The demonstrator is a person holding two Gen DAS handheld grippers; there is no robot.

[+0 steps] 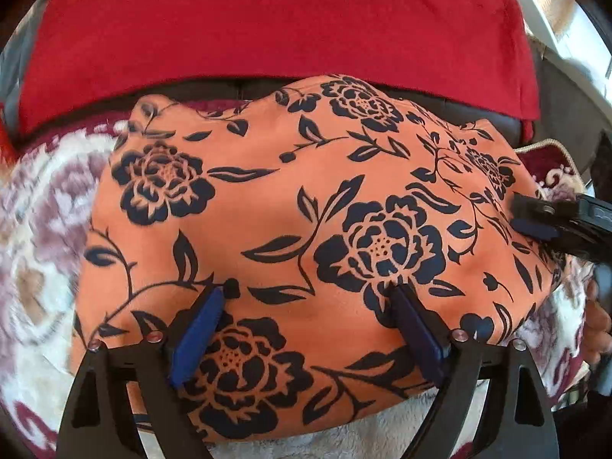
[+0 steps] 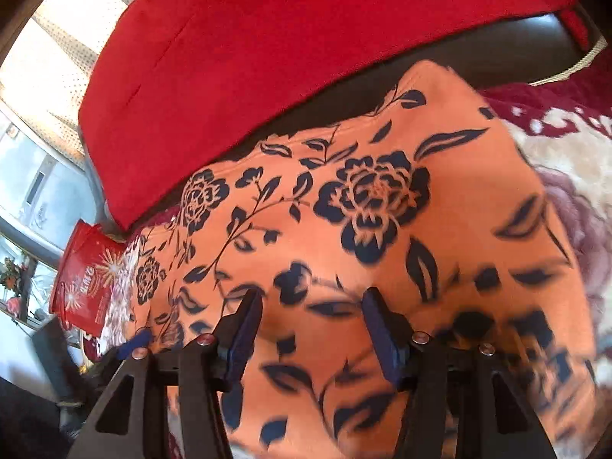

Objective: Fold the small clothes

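An orange cloth (image 1: 306, 199) with a dark navy flower print lies spread flat on a cream and maroon blanket (image 1: 42, 229). My left gripper (image 1: 311, 288) hovers over the cloth's near part, its blue pads (image 1: 199, 329) wide apart with nothing between them. In the right wrist view the same cloth (image 2: 382, 237) fills the middle. My right gripper (image 2: 310, 302) stands open just above it, with only flat fabric under its fingers. In the left wrist view the right gripper (image 1: 535, 222) shows at the cloth's right edge.
A red cushion (image 1: 267, 30) leans on a dark sofa back (image 2: 440, 49) behind the cloth. A red printed packet (image 2: 84, 279) stands off the cloth's left side by a window. A hand (image 1: 596, 325) shows at the right edge.
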